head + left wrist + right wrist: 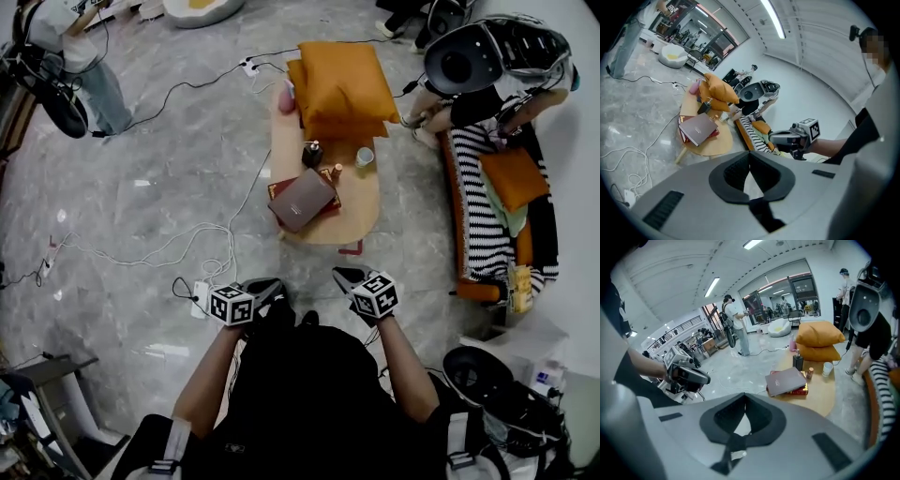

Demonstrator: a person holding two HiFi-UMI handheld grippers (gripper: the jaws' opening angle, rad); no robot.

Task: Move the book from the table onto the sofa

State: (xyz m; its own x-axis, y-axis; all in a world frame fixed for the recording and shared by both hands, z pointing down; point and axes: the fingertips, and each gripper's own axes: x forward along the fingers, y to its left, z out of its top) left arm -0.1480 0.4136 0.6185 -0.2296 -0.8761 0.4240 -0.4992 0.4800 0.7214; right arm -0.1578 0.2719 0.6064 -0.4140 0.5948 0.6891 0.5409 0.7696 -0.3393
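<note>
A mauve book (302,199) lies on a red book on the oval wooden table (361,220), ahead of me. The mauve book (697,129) also shows in the left gripper view and, as the mauve book (786,380), in the right gripper view. The sofa (480,239), with a striped cover and an orange cushion, stands to the table's right. My left gripper (267,287) and right gripper (347,276) hang side by side above the floor, short of the table. Both are shut with nothing between the jaws, as seen at the left gripper (749,176) and the right gripper (743,416).
Two orange cushions (342,84), a dark bottle (311,153) and a cup (365,157) share the table. White cables and a power strip (200,298) lie on the floor at my left. A person (487,80) sits at the sofa's far end; another person (80,56) stands at the far left.
</note>
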